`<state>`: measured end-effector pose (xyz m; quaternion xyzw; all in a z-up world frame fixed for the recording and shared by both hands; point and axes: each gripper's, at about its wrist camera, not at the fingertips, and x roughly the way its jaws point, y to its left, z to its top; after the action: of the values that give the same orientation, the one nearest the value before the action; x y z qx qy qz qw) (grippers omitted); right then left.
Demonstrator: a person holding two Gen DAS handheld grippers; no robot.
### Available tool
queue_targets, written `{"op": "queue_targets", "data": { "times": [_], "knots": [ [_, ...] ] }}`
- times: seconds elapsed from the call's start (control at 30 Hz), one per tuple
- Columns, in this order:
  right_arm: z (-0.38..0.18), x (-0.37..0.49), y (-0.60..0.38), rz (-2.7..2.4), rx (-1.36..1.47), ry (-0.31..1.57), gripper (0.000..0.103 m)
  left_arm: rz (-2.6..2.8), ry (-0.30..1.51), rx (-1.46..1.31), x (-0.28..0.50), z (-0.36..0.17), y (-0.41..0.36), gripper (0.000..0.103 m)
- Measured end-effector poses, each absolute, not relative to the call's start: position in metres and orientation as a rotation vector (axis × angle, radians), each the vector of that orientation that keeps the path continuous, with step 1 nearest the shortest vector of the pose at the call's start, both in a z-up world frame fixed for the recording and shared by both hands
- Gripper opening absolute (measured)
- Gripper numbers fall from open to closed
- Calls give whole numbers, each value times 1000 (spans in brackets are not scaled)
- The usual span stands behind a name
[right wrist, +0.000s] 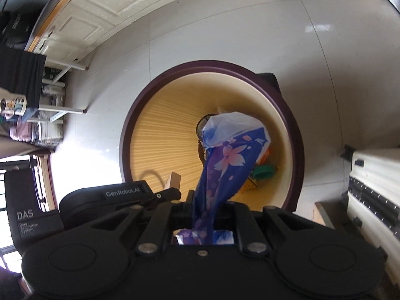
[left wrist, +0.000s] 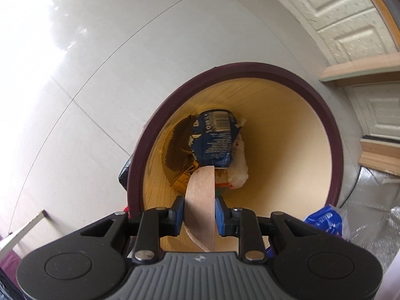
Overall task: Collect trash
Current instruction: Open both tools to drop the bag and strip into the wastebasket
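A round trash bin with a dark purple rim (left wrist: 150, 135) and a yellow inside stands on the tiled floor; it also shows in the right wrist view (right wrist: 130, 125). My left gripper (left wrist: 200, 212) is shut on a light wooden block (left wrist: 202, 200) and holds it over the bin's mouth. A blue wrapper (left wrist: 215, 137), a brown piece and white paper lie at the bottom. My right gripper (right wrist: 205, 210) is shut on a blue and purple flowered plastic wrapper (right wrist: 225, 162) that hangs into the bin. The left gripper (right wrist: 160, 195) and its block show at the bin's near edge.
A cream panelled door (left wrist: 350, 25) stands beyond the bin. A blue plastic bag (left wrist: 325, 220) lies on a silver sheet to the right. A metal rack with stacked items (right wrist: 50, 105) stands at the left. A white case (right wrist: 375, 182) sits at the right.
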<state>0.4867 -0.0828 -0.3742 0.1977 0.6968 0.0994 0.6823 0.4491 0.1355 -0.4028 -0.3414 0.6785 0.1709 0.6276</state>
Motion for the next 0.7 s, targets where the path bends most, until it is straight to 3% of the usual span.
{"op": "queue_targets", "data": {
  "times": [0.23, 0.37, 0.7],
  "knots": [
    [-388, 487, -94, 164, 542, 1593, 11, 411, 1563, -787, 447, -406, 140, 28],
    [-392, 487, -96, 159, 561, 1602, 11, 402, 1553, -771, 449, -404, 140, 42],
    [-397, 485, -102, 117, 603, 1601, 12, 350, 1543, -719, 447, -396, 141, 45]
  ]
}}
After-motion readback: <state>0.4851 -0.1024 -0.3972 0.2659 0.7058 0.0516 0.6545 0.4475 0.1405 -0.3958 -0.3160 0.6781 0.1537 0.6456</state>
